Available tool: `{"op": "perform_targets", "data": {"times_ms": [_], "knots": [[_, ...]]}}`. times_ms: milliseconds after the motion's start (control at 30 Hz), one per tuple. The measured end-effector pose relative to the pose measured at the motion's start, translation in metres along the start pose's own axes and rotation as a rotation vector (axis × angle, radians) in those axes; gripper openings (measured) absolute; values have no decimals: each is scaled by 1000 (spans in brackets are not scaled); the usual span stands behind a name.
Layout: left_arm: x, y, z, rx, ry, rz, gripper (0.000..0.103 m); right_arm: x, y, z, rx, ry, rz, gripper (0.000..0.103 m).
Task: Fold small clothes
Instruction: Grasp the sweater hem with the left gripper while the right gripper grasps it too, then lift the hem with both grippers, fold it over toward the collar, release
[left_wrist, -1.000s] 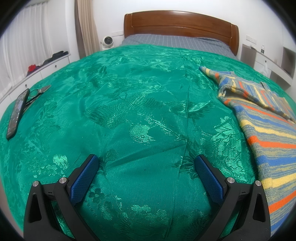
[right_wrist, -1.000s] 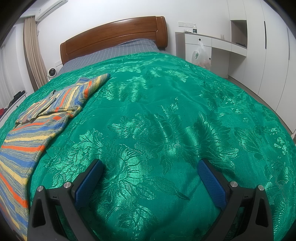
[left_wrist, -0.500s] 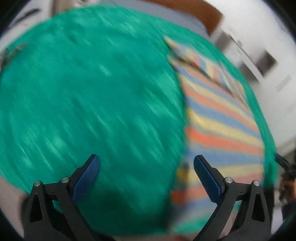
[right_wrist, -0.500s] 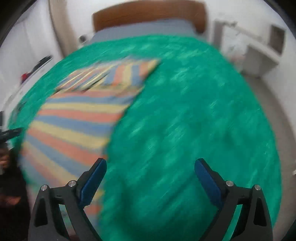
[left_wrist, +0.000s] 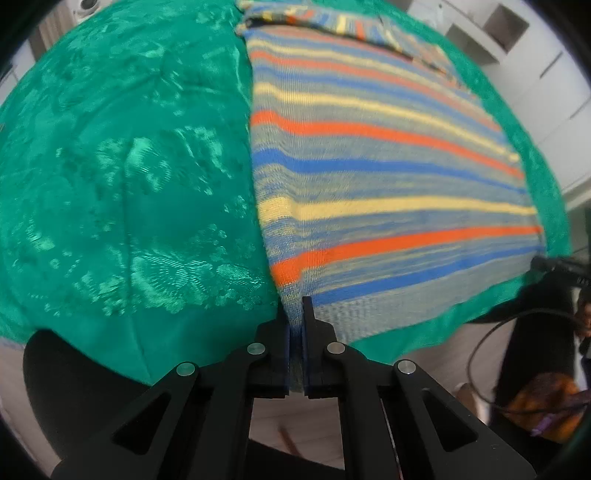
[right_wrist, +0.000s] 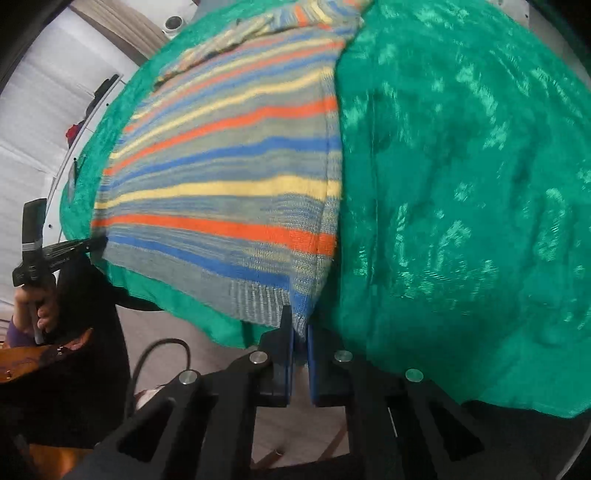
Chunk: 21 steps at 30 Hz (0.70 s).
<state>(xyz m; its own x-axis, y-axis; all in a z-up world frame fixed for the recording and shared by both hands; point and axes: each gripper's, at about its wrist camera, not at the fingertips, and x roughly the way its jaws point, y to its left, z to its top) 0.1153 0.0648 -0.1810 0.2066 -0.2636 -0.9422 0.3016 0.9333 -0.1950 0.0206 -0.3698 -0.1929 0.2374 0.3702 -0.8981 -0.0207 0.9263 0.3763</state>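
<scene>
Striped sweater (left_wrist: 388, 177) hem corners pinched by left tool (left_wrist: 294, 325) and right tool (right_wrist: 300, 332); collar end blurred, cut off.

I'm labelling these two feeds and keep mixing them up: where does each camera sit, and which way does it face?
Left wrist: on the left tongs, looking up the bed along the striped sweater's left edge; its fingers clamp the hem corner.
Right wrist: on the right tongs, facing along the sweater's right edge; its fingers grip the other corner, and the left tongs show at far left.
Shared: the sweater and the green bedspread.
</scene>
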Motion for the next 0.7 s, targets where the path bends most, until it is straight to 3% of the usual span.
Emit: {"op": "perform_targets", "data": {"times_ms": [167,300,433,500,667,700], "knots": [[-38,6,14,-9,-35,-111,2,-40,3,13,51,-80,145,6],[-62,15,51,-63,-156,-211,2,-69,-8,52,78,-207,228,6],[-63,32,128,-127,-313,-235,2,-74,-22,126,36,-342,144,6],[-52,40,170,-165,-348,-235,2,-70,-34,162,36,-383,114,6],[1,56,278,-270,-343,-198,2,-37,-66,272,84,-430,79,6],[2,61,285,-281,-336,-195,2,-32,-73,292,93,-432,66,6]]}}
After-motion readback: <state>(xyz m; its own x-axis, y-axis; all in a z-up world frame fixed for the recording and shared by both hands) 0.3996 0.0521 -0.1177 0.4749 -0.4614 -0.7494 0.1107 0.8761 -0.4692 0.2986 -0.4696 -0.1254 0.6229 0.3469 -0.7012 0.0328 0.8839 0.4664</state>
